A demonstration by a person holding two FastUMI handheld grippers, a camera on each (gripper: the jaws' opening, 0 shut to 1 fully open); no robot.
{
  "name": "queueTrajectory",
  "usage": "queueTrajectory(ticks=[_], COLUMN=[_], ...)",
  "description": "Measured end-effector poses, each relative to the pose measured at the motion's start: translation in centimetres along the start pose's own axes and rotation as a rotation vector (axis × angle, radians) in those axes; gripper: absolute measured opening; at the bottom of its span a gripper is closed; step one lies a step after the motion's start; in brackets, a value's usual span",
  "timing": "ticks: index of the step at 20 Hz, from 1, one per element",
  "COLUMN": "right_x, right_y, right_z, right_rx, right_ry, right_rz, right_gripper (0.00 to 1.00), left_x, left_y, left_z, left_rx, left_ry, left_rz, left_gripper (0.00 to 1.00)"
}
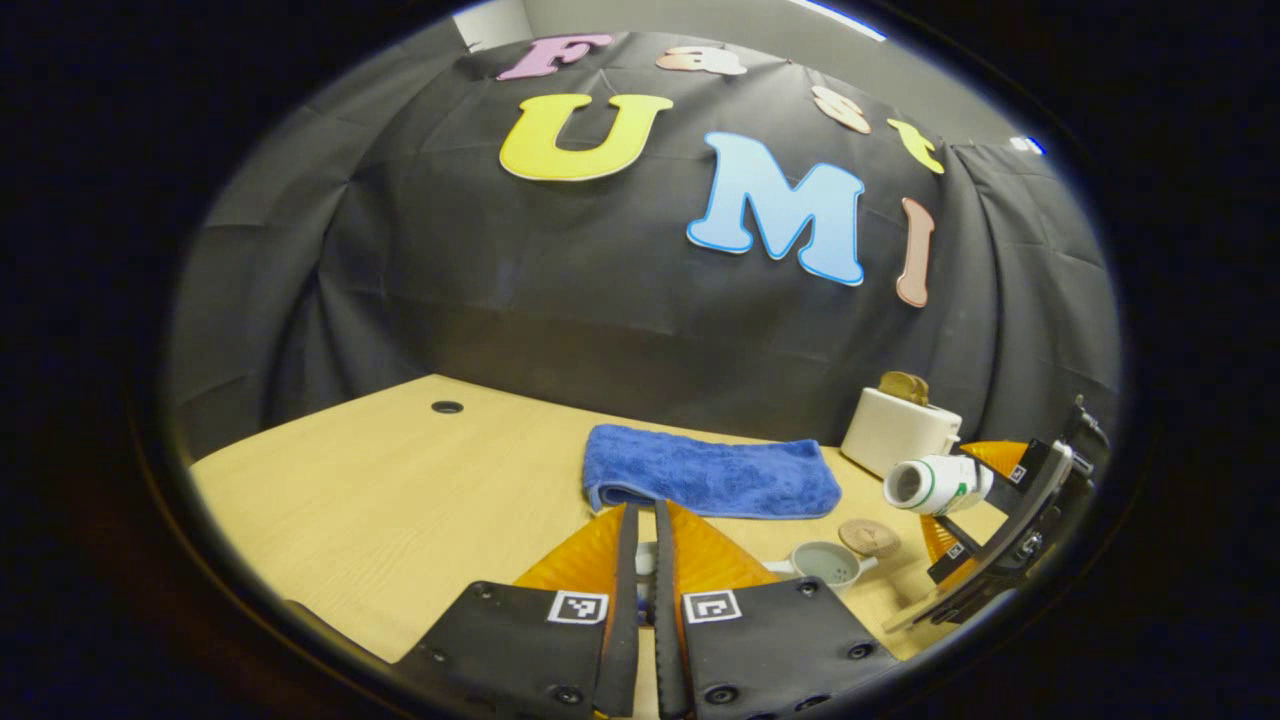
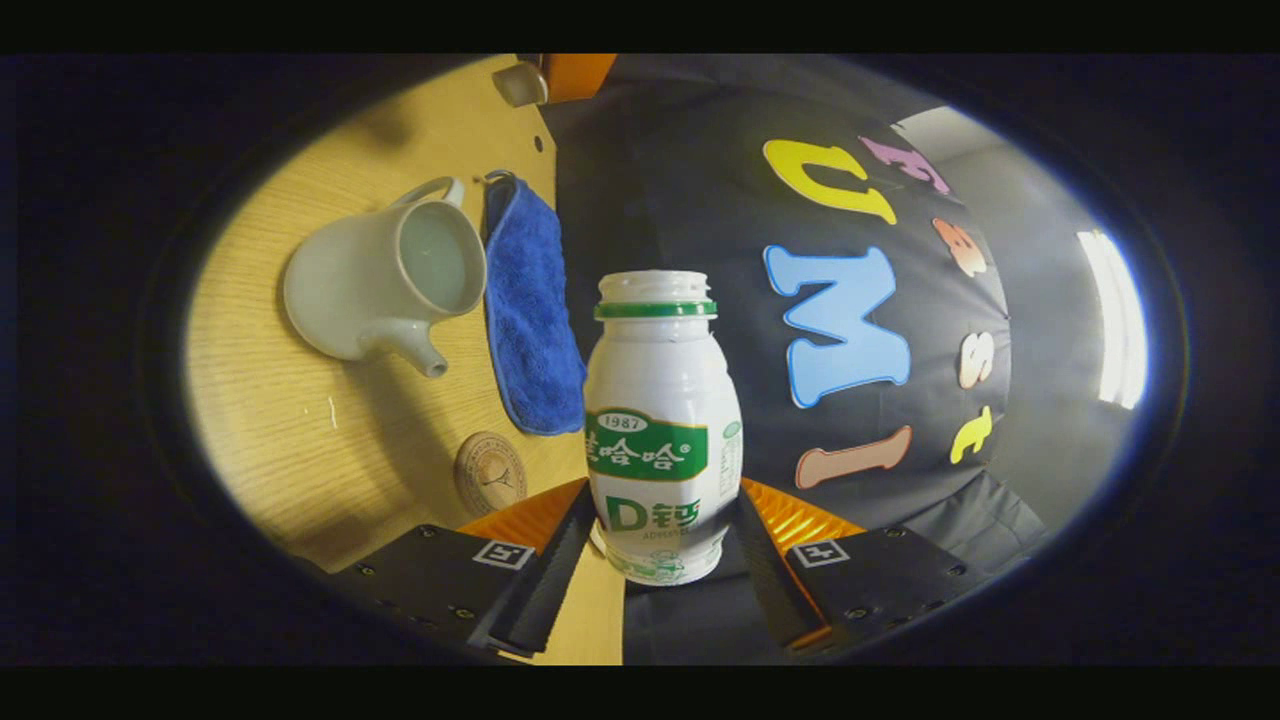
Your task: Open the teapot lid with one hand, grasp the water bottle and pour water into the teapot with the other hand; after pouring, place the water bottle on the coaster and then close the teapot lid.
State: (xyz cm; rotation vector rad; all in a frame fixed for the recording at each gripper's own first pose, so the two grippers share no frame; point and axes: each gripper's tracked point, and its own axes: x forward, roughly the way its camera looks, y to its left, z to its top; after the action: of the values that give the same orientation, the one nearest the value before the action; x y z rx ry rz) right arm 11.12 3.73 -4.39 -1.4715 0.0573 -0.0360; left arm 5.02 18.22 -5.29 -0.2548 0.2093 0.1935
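My right gripper is shut on the lower body of a white water bottle with a green label and no cap. In the left gripper view the bottle lies tipped on its side in the right gripper, mouth pointing left, above and right of the pale teapot. The teapot stands open on the table, lid off. A round wooden coaster lies beside it. My left gripper is nearly closed on a small pale piece, the teapot lid, also seen far off as the lid.
A folded blue towel lies behind the teapot on the wooden table. A white toaster with bread in it stands at the back right by the black cloth wall. A cable hole is at the table's back left.
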Motion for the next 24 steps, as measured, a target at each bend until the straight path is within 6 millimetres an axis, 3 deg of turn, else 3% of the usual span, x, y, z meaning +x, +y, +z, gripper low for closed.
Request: queueTrajectory(ticks=[1,2,8,9,15,16,17,18,23,24], right_x=[0.1,0.0,-0.2,-0.1,0.0,0.0,0.0,0.0,-0.2,-0.2], right_y=[-0.1,-0.1,-0.6,-0.7,-1.2,-1.3,-1.3,-1.3,-1.1,-1.2], right_z=[0.2,0.2,0.6,0.6,0.7,0.8,0.8,0.9,1.2,1.3], right_rx=[-0.015,-0.032,-0.121,-0.136,-0.211,-0.225,-0.235,-0.243,-0.266,-0.269], right_ry=[-0.007,-0.012,-0.045,-0.051,-0.074,-0.077,-0.079,-0.081,-0.089,-0.09], right_rz=[-0.006,-0.013,-0.043,-0.047,-0.071,-0.074,-0.075,-0.075,-0.085,-0.088], right_gripper=[0.78,0.78,0.78,0.78,0.78,0.78,0.78,0.78,0.78,0.78], left_x=[0.1,0.1,0.3,0.3,0.3,0.3,0.3,0.3,0.3,0.2], left_y=[0.1,0.1,0.1,0.1,0.3,0.3,0.3,0.3,0.2,0.3], left_z=[-0.2,-0.2,-0.4,-0.5,-0.4,-0.4,-0.5,-0.5,-0.6,-0.5], left_rx=[-0.001,-0.003,-0.004,-0.004,-0.004,-0.003,-0.002,0.0,0.0,0.0], left_ry=[0.002,0.003,0.005,0.004,0.0,0.001,0.001,0.001,0.003,0.004], left_rz=[0.001,0.0,-0.002,-0.002,-0.001,0.0,0.0,0.0,-0.001,0.0], left_gripper=[0.17,0.14,0.14,0.17,0.17,0.14,0.17,0.14,0.17,0.14])
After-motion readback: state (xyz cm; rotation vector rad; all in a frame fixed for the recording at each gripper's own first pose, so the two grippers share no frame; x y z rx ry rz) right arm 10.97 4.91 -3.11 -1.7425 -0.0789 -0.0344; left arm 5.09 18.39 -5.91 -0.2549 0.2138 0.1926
